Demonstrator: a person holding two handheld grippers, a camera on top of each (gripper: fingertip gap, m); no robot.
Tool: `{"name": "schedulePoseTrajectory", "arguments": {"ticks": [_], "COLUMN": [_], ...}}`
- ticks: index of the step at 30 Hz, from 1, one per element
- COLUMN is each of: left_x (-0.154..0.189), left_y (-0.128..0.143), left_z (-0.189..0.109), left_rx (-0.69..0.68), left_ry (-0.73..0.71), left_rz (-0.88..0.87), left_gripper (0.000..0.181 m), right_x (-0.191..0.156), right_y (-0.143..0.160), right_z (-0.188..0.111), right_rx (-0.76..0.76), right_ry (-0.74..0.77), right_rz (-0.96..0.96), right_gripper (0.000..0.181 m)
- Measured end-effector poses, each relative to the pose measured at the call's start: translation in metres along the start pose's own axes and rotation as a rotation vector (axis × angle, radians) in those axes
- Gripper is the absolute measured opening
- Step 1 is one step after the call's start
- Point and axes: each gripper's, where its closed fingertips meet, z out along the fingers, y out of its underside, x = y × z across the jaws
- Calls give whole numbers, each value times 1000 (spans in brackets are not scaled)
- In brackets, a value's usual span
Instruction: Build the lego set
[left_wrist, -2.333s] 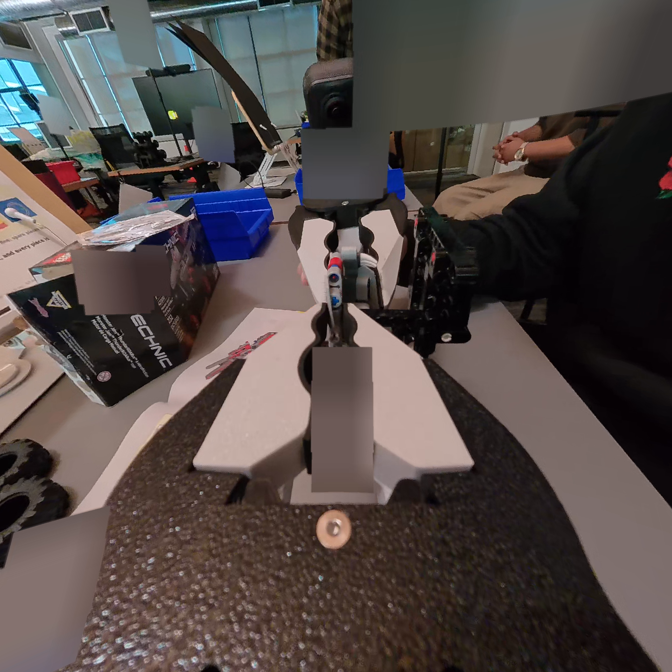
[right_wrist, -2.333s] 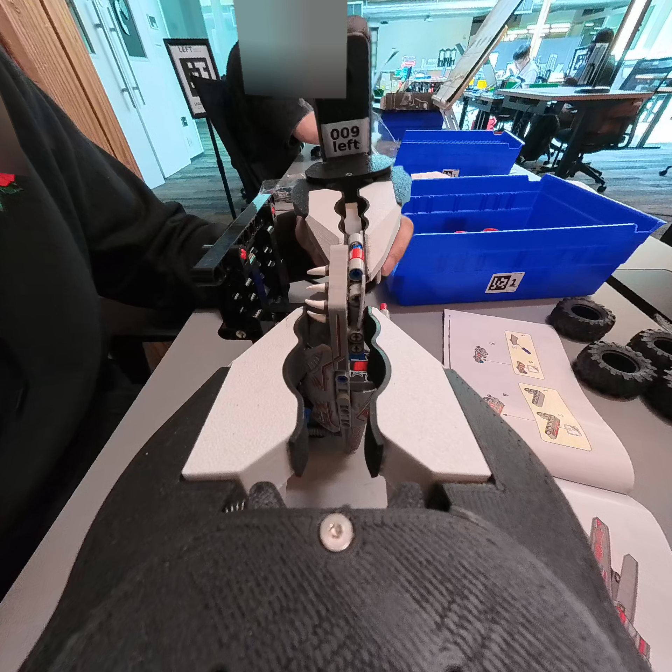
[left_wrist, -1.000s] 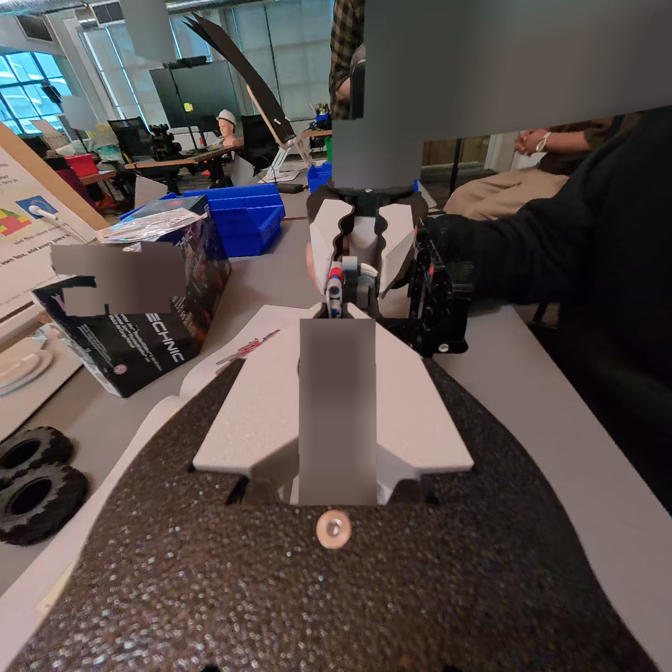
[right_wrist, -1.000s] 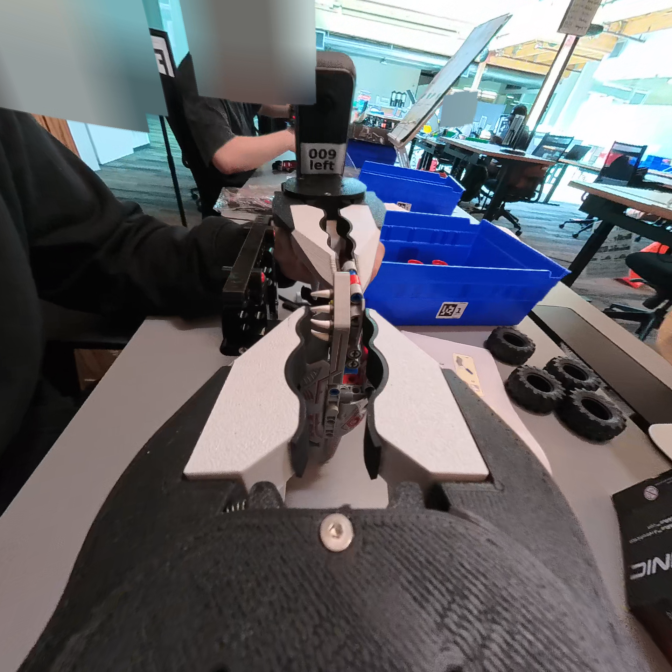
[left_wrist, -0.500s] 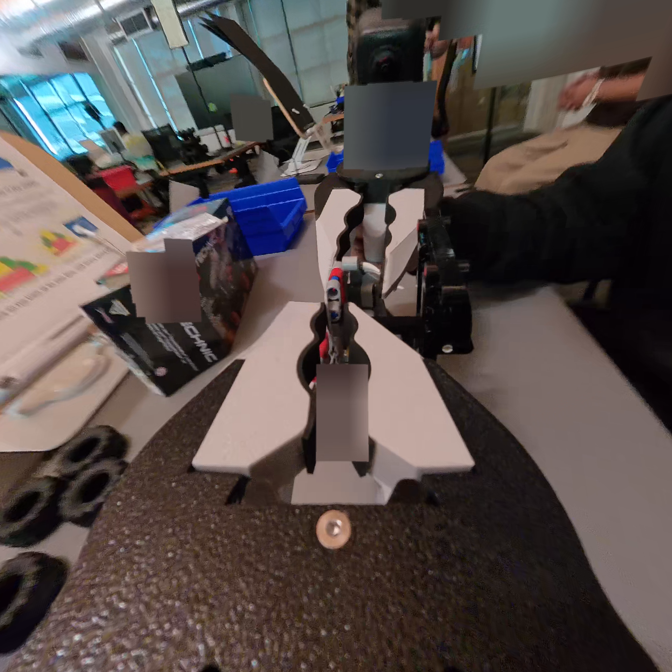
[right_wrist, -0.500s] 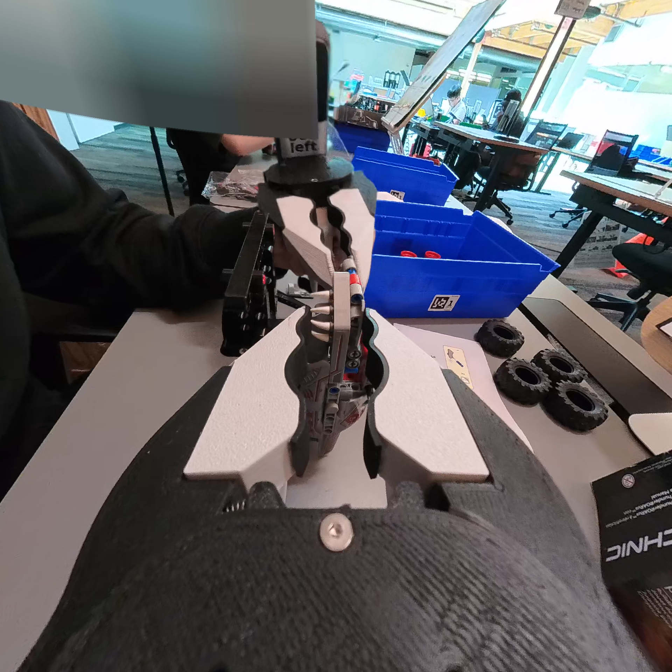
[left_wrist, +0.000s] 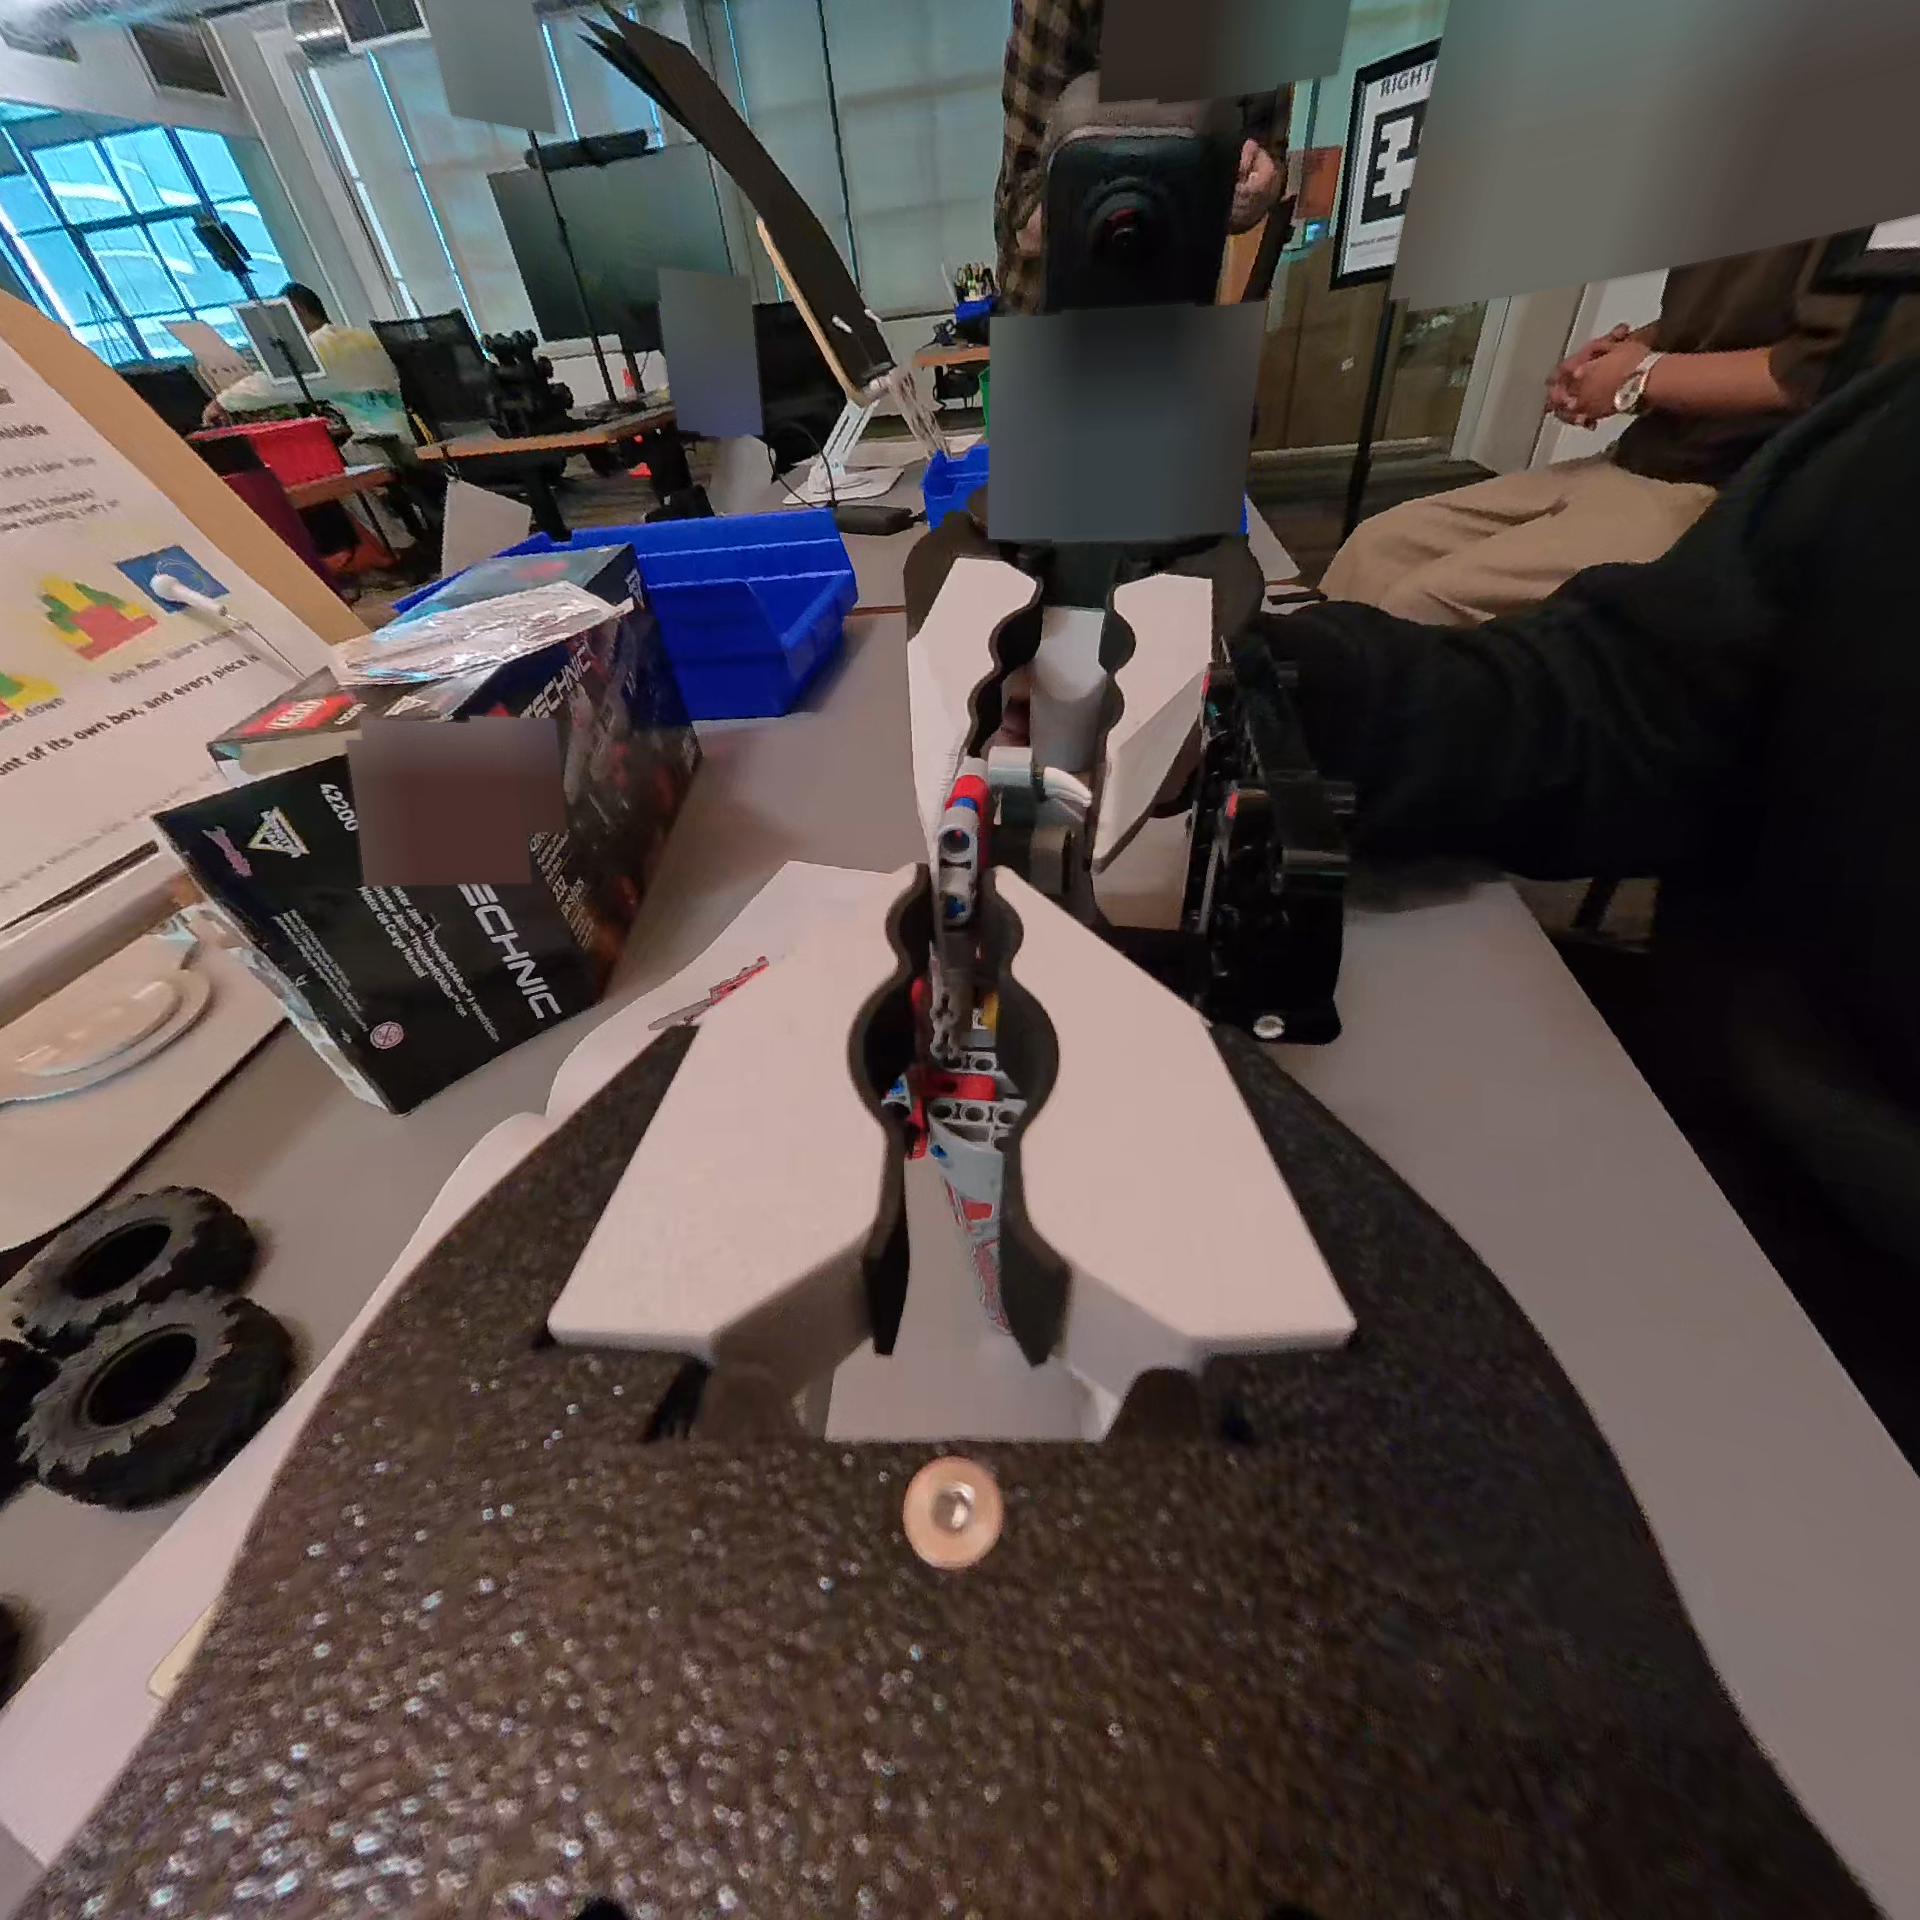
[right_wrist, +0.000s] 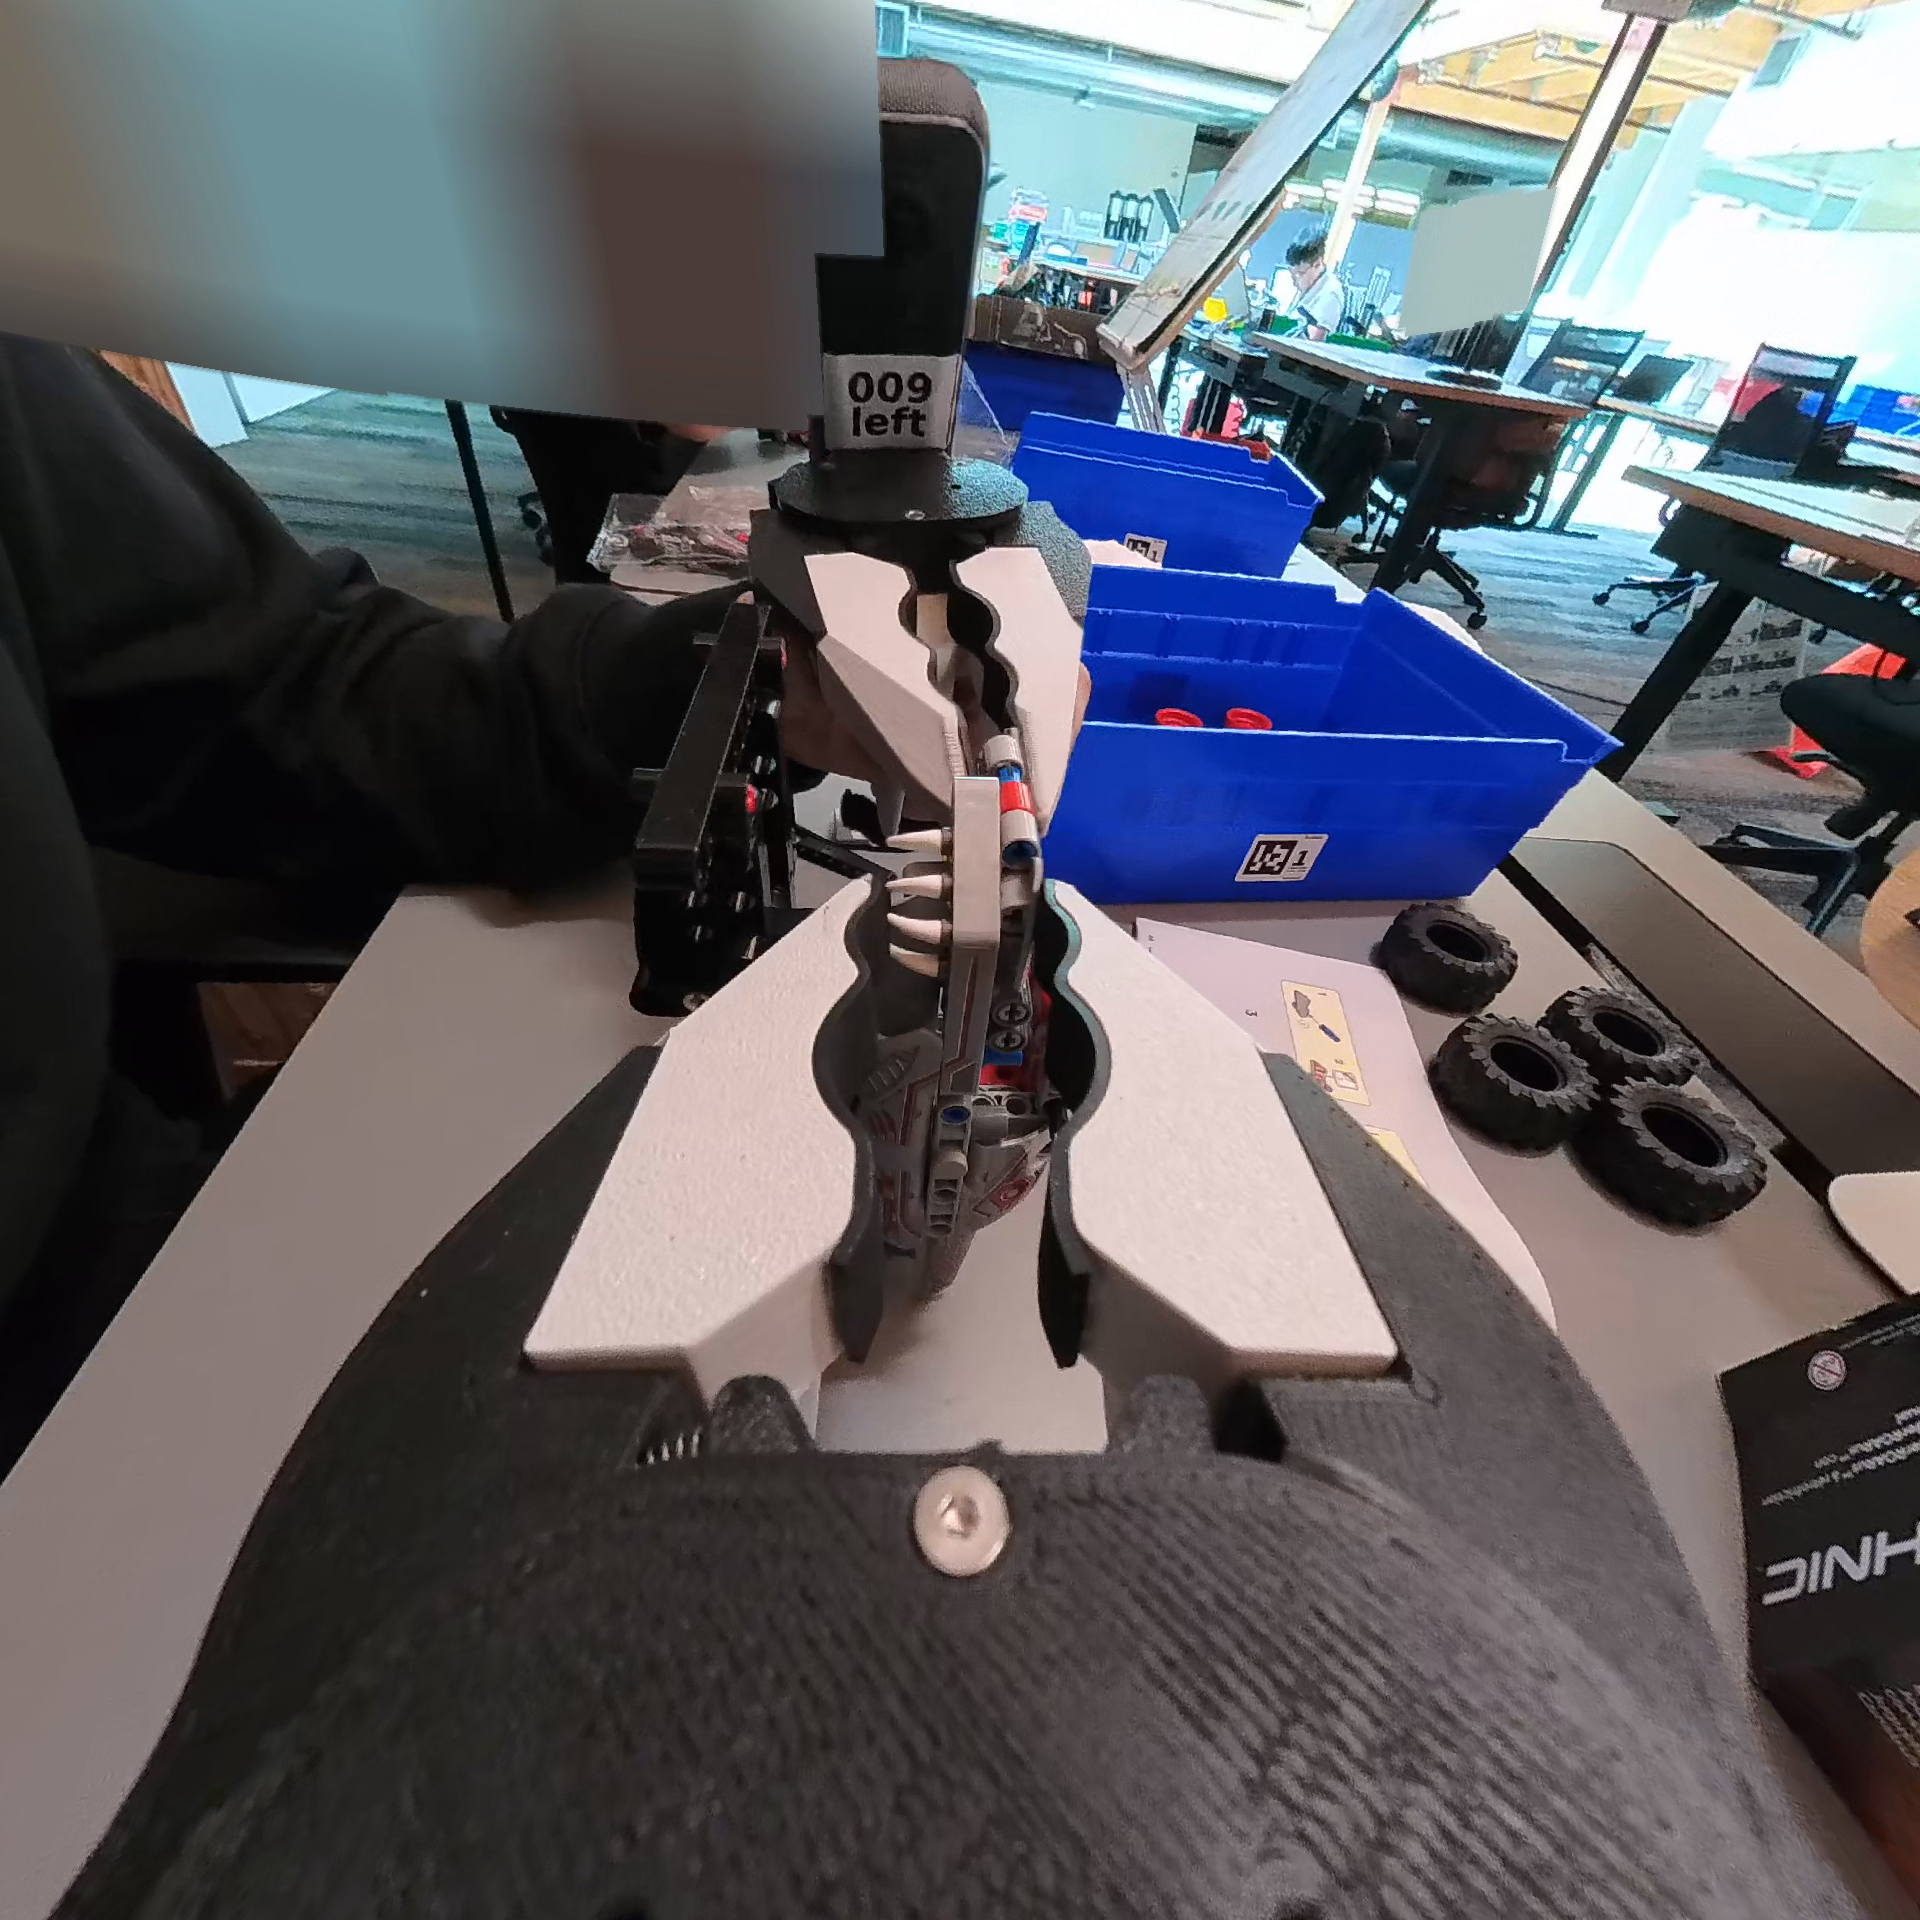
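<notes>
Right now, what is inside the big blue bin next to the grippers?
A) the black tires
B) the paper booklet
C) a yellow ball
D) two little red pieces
D: in the right wrist view, two little red pieces lie inside the blue bin, while the black tires and the paper booklet lie outside it on the table.

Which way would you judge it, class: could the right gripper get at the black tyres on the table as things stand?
Probably not yet: the right gripper is shut on the grey lego assembly, though the tyres lie open, nothing covering them.
</notes>
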Motion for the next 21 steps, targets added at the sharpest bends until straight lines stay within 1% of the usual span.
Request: {"name": "schedulePoseTrajectory", "arguments": {"ticks": [3,5,11,12,15,17,21], "left_x": [-1,-2,0,-1,-5,-4,-1], "left_y": [-9,-8,-9,-9,-9,-8,-9], "left_z": [-6,-7,-5,-4,-2,-2,-4], "left_rx": [69,64,57,59,80,70,0], "left_ry": [12,20,11,11,47,33,3], "left_rz": [-36,-49,3,-13,-162,-114,6], "left_gripper": [5,5,4,4,4,4,4], "right_x": [1,1,1,1,3,2,0], "right_y": [0,0,1,1,2,2,2], "right_z": [0,0,0,-1,-2,-2,0], "right_rx": [5,3,-16,-24,-39,-44,-93], "right_ry": [3,1,-2,-6,1,-1,6], "right_rz": [12,13,13,8,5,0,-45], "right_gripper": [27,26,26,26,26,26,26]}}
